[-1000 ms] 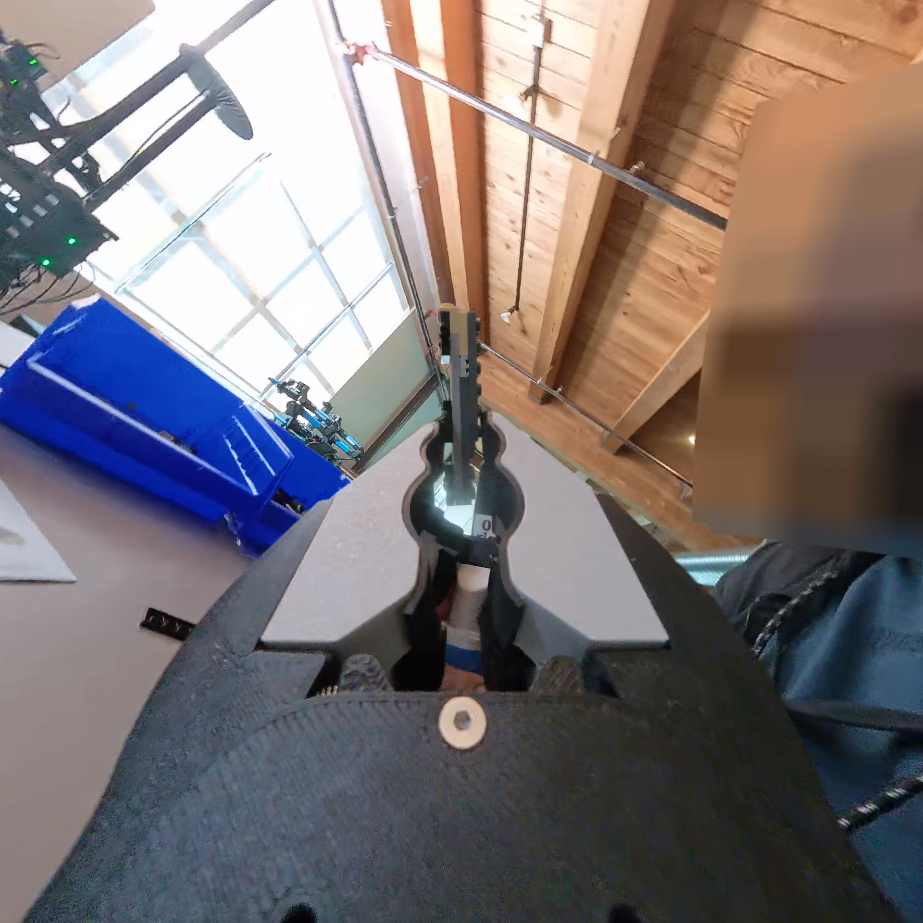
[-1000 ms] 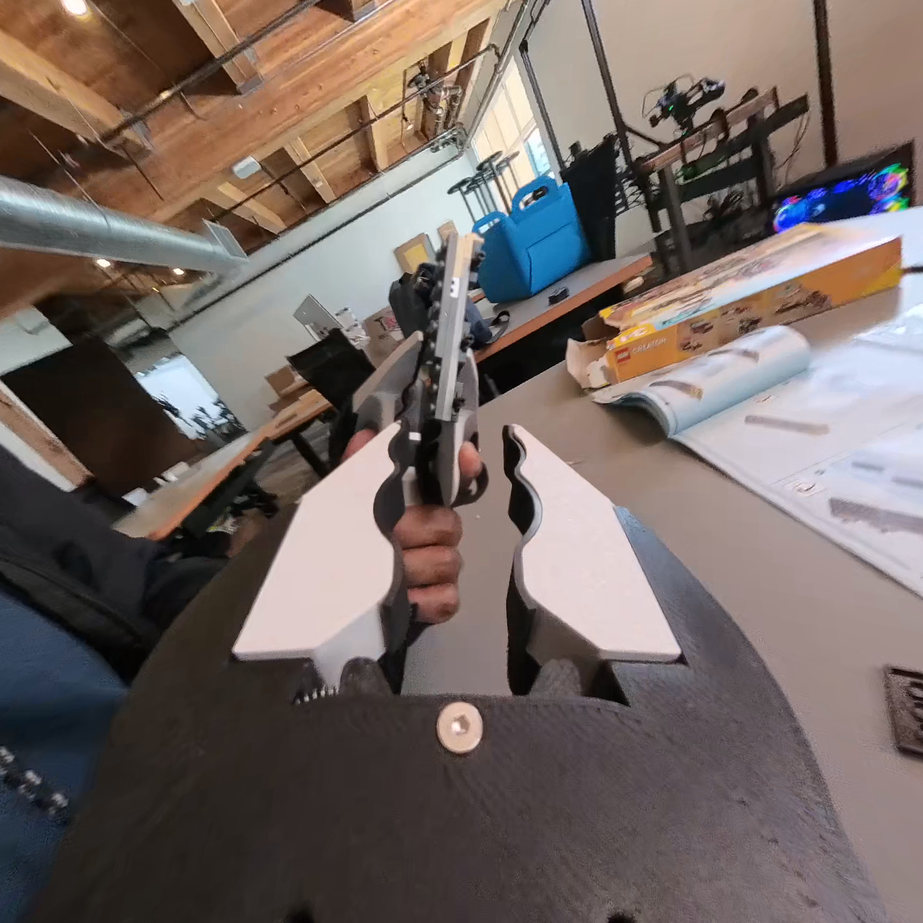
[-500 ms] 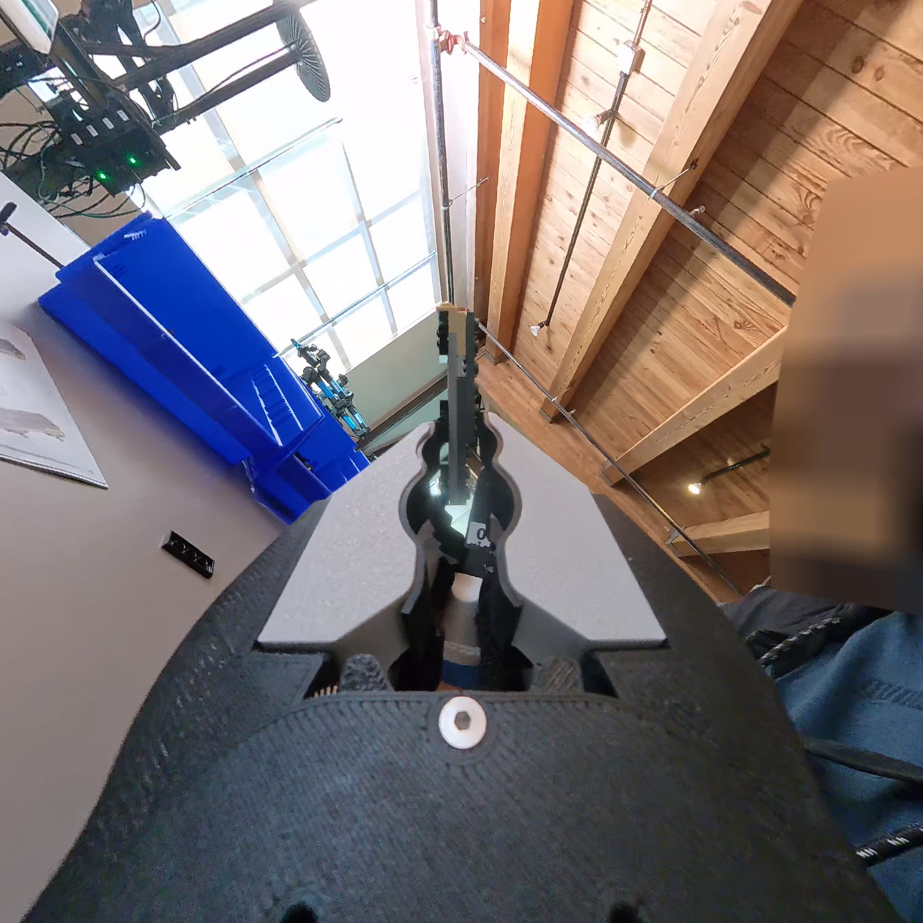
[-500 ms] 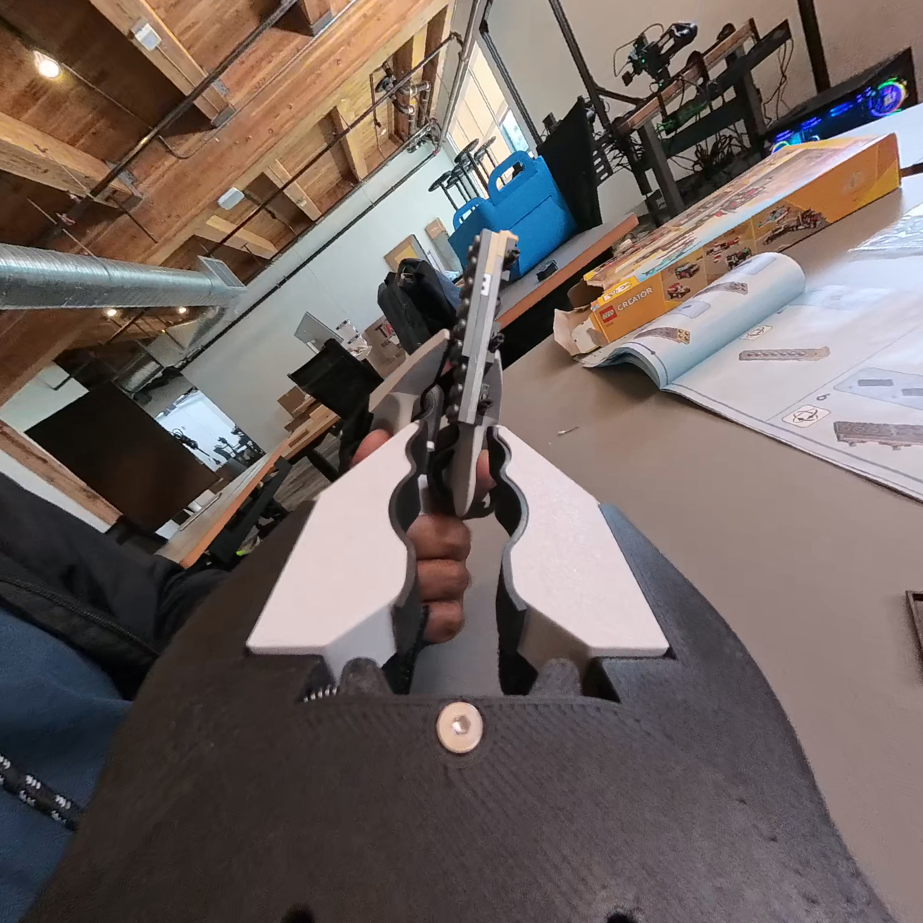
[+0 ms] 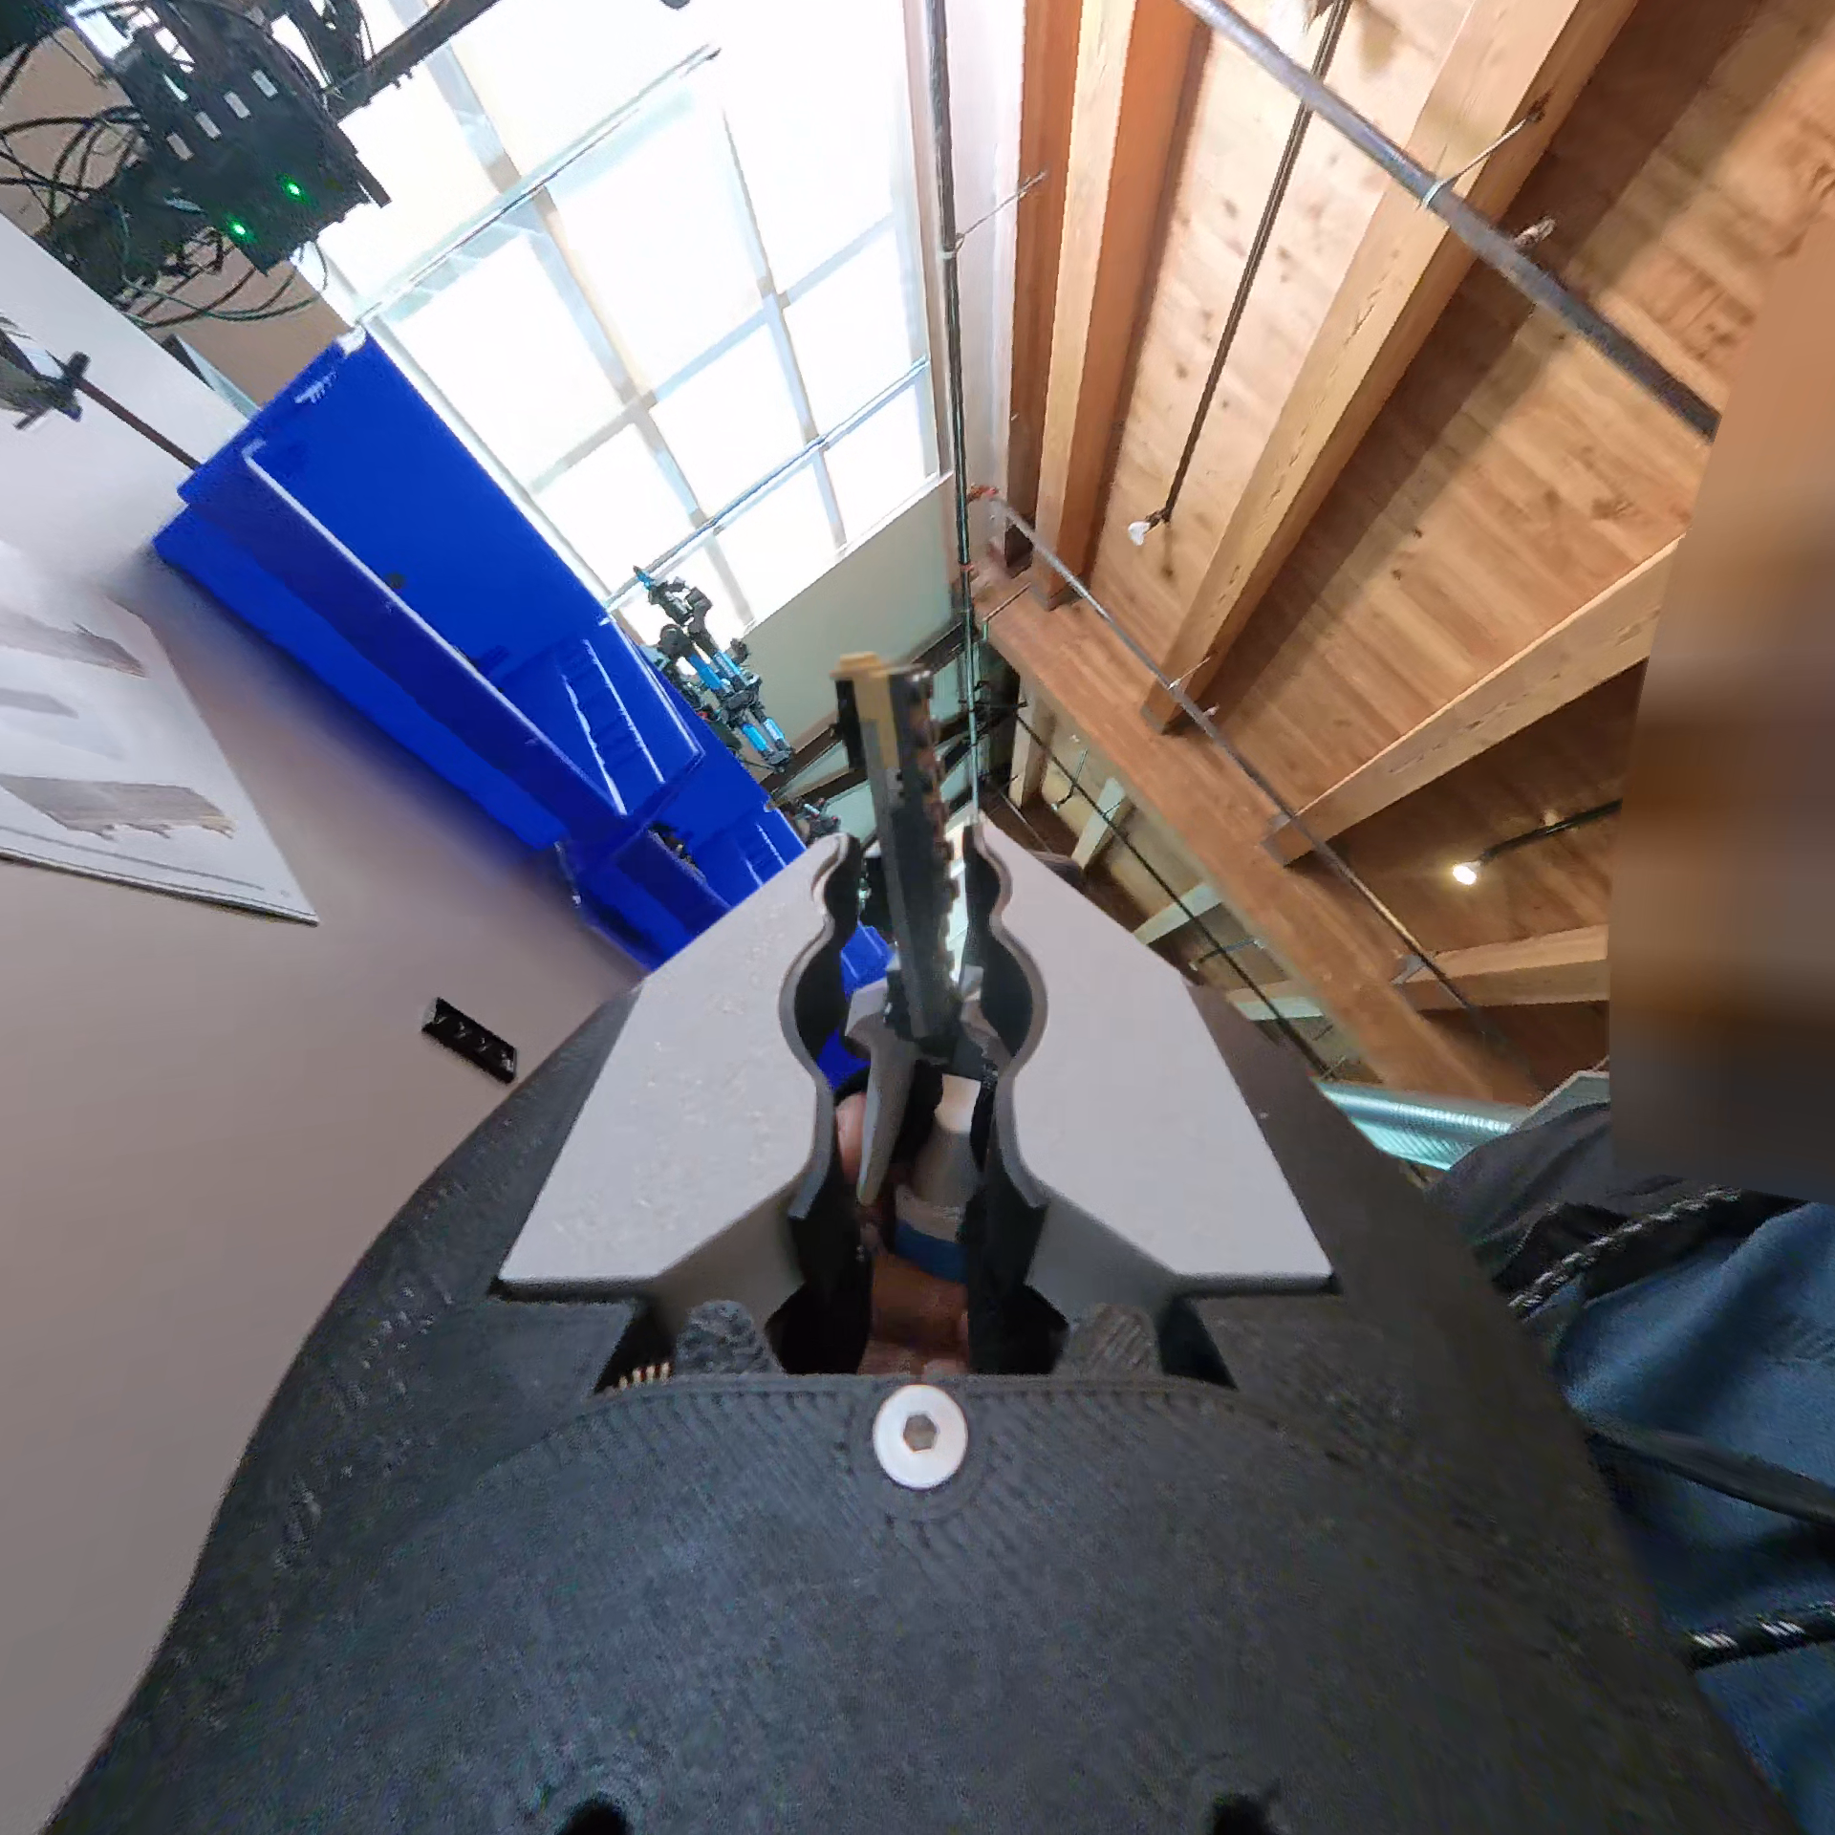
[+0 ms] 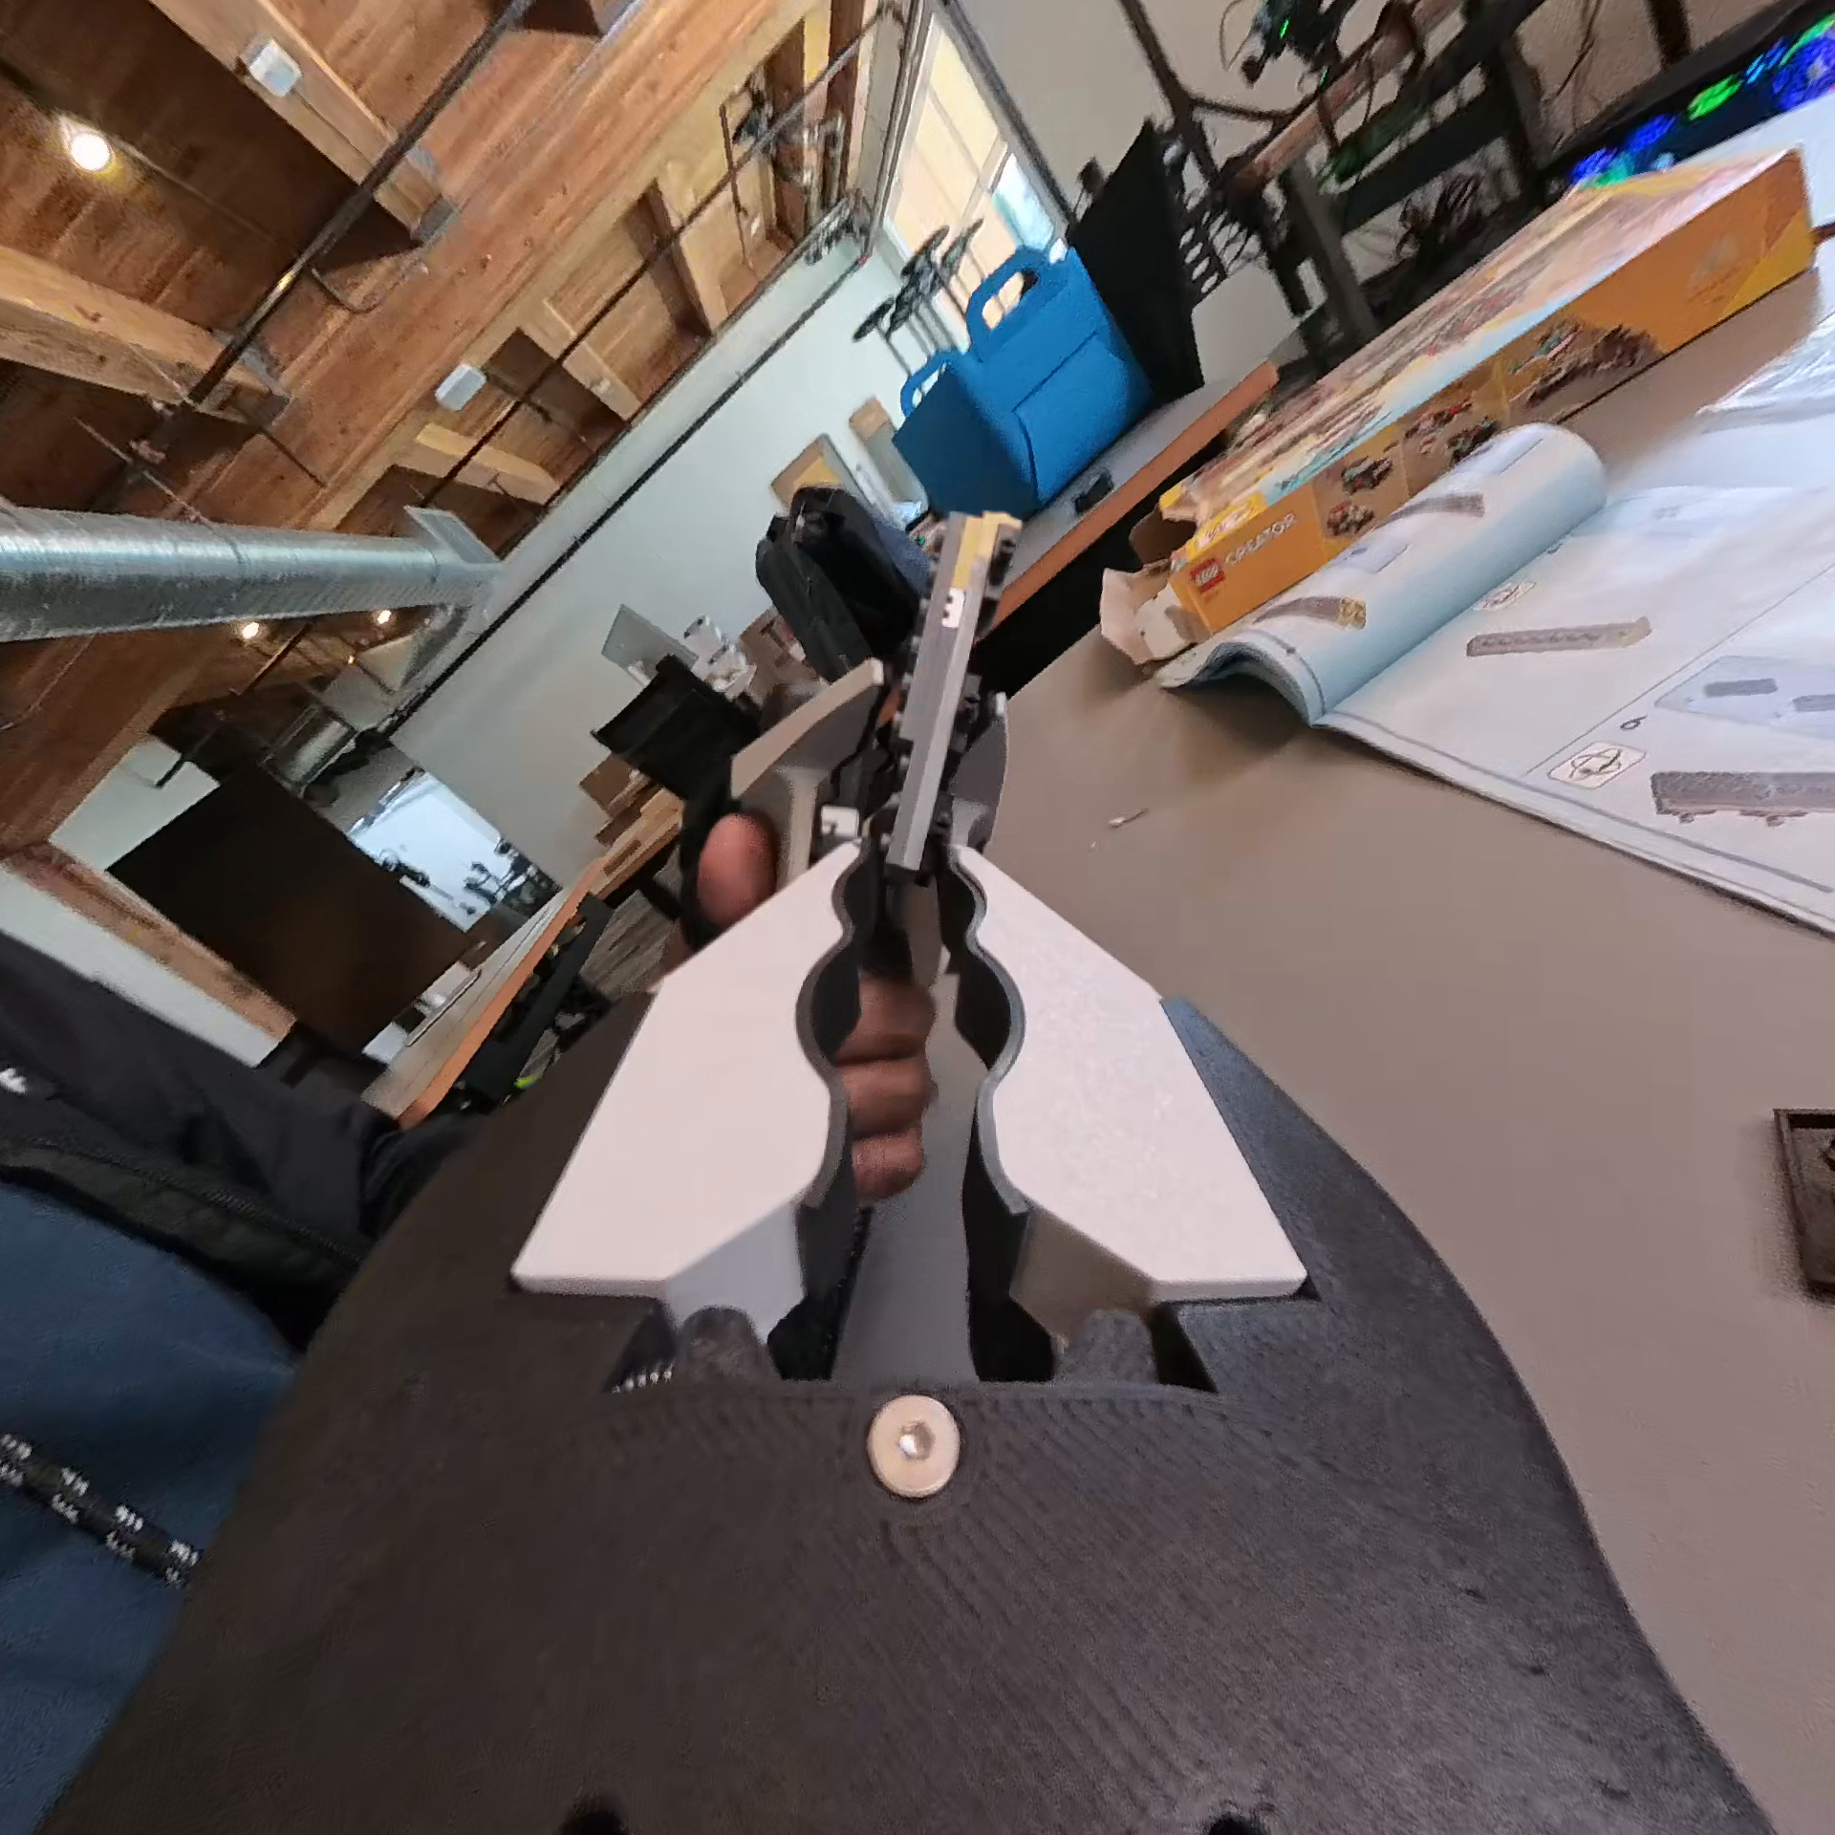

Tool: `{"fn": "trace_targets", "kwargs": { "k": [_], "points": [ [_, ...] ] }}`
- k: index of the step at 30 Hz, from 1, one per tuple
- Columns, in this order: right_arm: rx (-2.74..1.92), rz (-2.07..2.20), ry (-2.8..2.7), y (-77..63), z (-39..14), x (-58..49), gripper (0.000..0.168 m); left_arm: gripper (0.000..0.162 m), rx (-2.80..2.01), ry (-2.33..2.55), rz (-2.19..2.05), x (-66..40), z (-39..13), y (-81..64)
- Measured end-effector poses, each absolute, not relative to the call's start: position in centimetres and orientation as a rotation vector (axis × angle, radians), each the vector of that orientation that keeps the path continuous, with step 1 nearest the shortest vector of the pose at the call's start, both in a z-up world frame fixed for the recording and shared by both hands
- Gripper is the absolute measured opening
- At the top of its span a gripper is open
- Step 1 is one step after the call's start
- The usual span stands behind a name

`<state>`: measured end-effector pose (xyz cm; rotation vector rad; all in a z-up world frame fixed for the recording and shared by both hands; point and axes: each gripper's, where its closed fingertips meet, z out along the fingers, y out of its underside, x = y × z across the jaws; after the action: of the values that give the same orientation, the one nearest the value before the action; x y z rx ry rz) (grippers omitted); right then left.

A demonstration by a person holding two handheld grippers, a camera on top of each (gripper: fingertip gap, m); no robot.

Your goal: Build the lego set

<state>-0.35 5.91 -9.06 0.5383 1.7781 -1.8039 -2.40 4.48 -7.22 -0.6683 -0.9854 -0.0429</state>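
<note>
Left wrist view
Left gripper (image 5: 914, 864): its fingers are closing narrowly on the lego assembly (image 5: 899, 794); contact appears to be on both faces, low on the piece.
Assembly position: it is standing edge-on between the fingers and projecting beyond the tips, a tan piece at its far end, held up off the grey table (image 5: 199, 1043).
Other gripper: the opposing tool's fingers are showing deep in the gap below the assembly.
Surroundings: a blue bin (image 5: 447, 635) is sitting near the table edge, an instruction sheet (image 5: 99, 775) is lying at the left, and a small black plate (image 5: 470, 1039) is lying loose beside the gripper body.

Right wrist view
Right gripper (image 6: 909, 874): its fingers are drawn close, pinching the near end of the same long grey assembly (image 6: 943, 715).
Assembly position: it is slanting up and away from the tips, with the left gripper clamping it farther along.
Table items: the open booklet (image 6: 1489, 635) and the yellow set box (image 6: 1489, 328) are lying well apart from the grip.

Handling judgement
Weight: it is likely light and stiff.
Fragility: stacked plates may be separating under twisting.
Hold: it is best gripped on the flat faces, near the end.
</note>
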Motion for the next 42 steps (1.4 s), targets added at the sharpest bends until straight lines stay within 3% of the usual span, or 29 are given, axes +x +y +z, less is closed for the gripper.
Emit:
{"fn": "trace_targets", "kwargs": {
  "k": [13, 18, 29, 33, 42],
  "points": [
    [0.524, -1.677, 1.78, 6.2, -10.1, -0.7, 0.012, 0.016, -0.692, -1.049, -0.132, -2.7, -8.7, 4.5],
    [0.482, -1.692, 1.954, 7.2, -10.8, -2.8, 0.039, 0.016, -0.618, -1.101, -0.101, -3.1, -9.1, 2.9],
    [0.712, -1.343, 2.838, 12.1, -20.0, -10.9, 0.045, 0.016, -0.584, -1.152, -0.106, -3.3, -10.1, 2.3],
    [0.696, -1.265, 2.91, 11.9, -21.5, -11.0, 0.044, 0.016, -0.588, -1.157, -0.123, -3.3, -10.3, 2.7],
    [0.598, -1.271, 2.983, 11.6, -21.5, -10.9, 0.015, 0.015, -0.588, -1.168, -0.14, -3.3, -10.5, 2.9]
  ]
}}
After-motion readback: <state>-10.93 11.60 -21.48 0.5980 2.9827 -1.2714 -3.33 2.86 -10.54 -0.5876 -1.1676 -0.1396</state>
